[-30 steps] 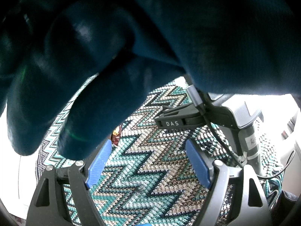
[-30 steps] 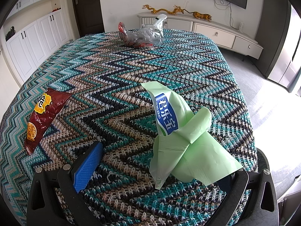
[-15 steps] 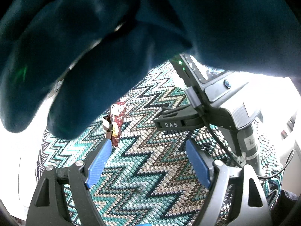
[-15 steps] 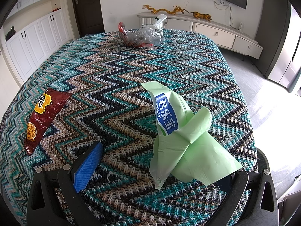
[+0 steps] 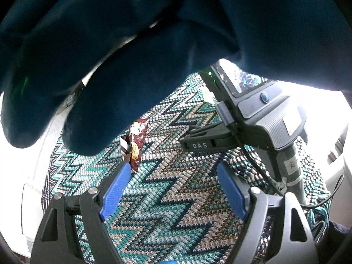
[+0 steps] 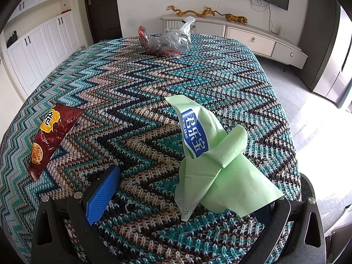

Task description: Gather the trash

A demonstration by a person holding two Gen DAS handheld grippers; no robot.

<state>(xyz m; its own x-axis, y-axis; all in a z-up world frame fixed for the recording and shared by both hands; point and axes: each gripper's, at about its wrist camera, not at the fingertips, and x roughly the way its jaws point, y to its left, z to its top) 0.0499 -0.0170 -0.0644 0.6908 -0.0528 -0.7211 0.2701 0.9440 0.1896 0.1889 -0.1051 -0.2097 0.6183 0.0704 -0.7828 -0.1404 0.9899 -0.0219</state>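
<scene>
Left wrist view: the left gripper (image 5: pixel 173 189) hangs over the zigzag-knit tabletop (image 5: pixel 176 220) with its jaws wide and only cloth between them. The maroon snack wrapper (image 5: pixel 136 143) lies just beyond the left blue pad, outside the gap. A dark blue gloved hand (image 5: pixel 110 55) fills the upper view; the other gripper's grey body (image 5: pixel 264 121) stands to the wrapper's right.

Right wrist view: the right gripper (image 6: pixel 189 198) has its jaws wide. The green plastic wrapper (image 6: pixel 211 167) stands crumpled against the right jaw; whether the pad touches it cannot be told. The maroon snack wrapper (image 6: pixel 50 136) lies well left of the jaws, and a clear trash bag (image 6: pixel 171 39) sits at the far edge.
</scene>
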